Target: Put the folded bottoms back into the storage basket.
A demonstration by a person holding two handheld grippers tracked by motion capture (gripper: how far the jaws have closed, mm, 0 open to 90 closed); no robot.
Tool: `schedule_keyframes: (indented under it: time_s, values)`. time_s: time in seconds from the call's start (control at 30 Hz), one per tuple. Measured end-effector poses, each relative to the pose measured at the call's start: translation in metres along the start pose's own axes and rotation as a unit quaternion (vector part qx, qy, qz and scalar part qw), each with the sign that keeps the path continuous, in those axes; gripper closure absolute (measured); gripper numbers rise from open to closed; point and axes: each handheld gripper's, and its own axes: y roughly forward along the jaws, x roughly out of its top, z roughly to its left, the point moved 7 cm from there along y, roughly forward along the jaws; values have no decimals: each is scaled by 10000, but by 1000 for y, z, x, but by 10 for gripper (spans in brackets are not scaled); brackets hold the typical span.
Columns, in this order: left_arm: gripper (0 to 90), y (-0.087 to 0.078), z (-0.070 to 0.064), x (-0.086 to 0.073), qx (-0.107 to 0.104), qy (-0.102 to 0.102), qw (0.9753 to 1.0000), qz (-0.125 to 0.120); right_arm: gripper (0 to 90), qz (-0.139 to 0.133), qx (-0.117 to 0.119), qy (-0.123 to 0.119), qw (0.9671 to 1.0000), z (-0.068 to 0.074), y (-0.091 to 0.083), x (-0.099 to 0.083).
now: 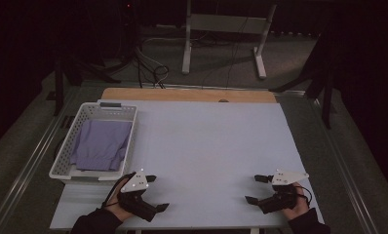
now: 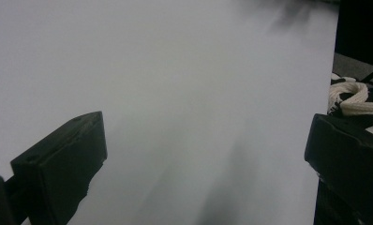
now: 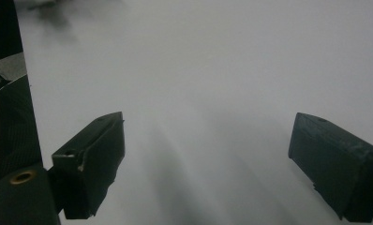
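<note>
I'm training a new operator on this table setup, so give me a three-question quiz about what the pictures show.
1. True or false: the purple cloth lies inside the white basket.
2. How do the jaws of the left gripper and the right gripper stand? A) both open B) both shut C) one shut on the cloth
3. Fill in: the basket sits on the ___ side of the table, seen from the person.

Key: 1. True. 2. A; both are empty, over bare table. 3. Left.
</note>
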Motion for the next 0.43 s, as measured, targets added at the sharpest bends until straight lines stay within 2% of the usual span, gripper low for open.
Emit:
schedule_keyframes:
  time_s: [0.43]
  values:
    - [0, 3, -1, -3, 22, 26, 10000, 74, 107, 65, -67, -81, 9999, 0, 0, -2]
